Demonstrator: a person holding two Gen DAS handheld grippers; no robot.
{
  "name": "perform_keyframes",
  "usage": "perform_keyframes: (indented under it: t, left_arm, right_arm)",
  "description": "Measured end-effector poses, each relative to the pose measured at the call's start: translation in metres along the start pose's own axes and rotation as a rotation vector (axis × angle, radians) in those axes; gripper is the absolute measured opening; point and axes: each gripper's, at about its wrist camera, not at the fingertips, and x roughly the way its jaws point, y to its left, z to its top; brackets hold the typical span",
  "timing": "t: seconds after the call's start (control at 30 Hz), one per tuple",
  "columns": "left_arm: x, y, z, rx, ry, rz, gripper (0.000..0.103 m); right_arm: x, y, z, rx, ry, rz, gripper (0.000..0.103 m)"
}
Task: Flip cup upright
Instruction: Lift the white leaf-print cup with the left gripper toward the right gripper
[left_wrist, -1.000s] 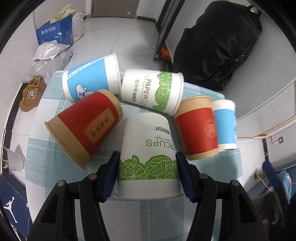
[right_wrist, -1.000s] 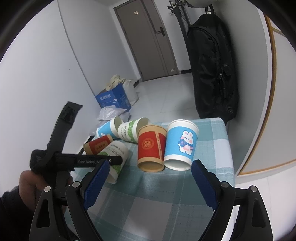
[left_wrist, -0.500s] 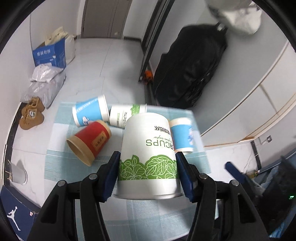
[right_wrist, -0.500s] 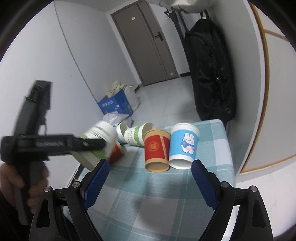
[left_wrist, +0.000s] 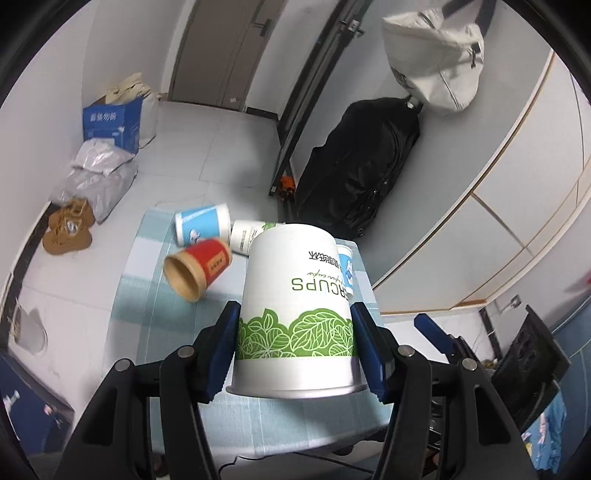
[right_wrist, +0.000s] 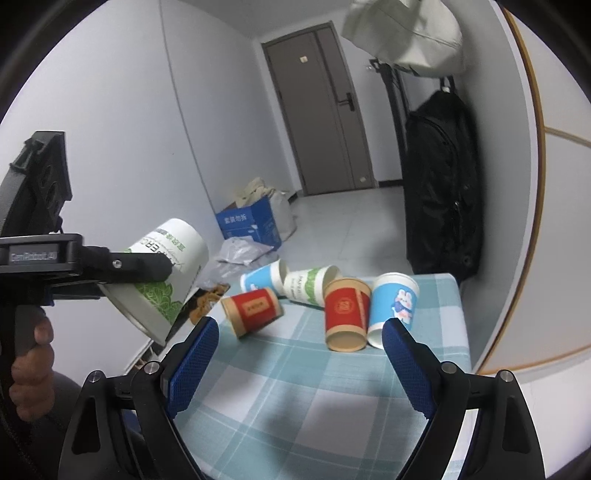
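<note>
My left gripper is shut on a white paper cup with green leaves, held high above the table, its rim toward the camera and its closed bottom pointing away. In the right wrist view the same cup hangs tilted at the left, rim down-left, off the table's left edge. My right gripper is open and empty above the near part of the checked tablecloth.
Several cups lie tipped on the table: a red one, a blue one, a white-green one, another red one and a blue rabbit cup. A black bag hangs at the right wall.
My left gripper has lifted the white-green cup off the table and raised it high, moving left. The near red cup has rolled a little. My right gripper stays open.
</note>
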Motion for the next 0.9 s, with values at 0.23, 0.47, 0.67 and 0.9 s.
perform_keyframes:
  t: [0.23, 0.47, 0.67, 0.9]
  left_arm:
    - [0.004, 0.016, -0.015, -0.038, 0.007, 0.001, 0.055]
    - [0.026, 0.037, -0.027, -0.100, 0.075, -0.025, 0.055]
    - [0.054, 0.052, -0.032, -0.130, 0.152, -0.004, 0.055]
    - [0.078, 0.061, -0.042, -0.167, 0.219, 0.029, 0.055]
  right_arm:
    - [0.002, 0.016, -0.014, -0.054, 0.055, 0.024, 0.091]
    - [0.010, 0.020, -0.029, -0.103, 0.105, -0.028, 0.091]
    - [0.023, 0.010, -0.034, -0.092, 0.141, -0.074, 0.091]
    - [0.038, -0.005, -0.036, -0.029, 0.199, -0.096, 0.091]
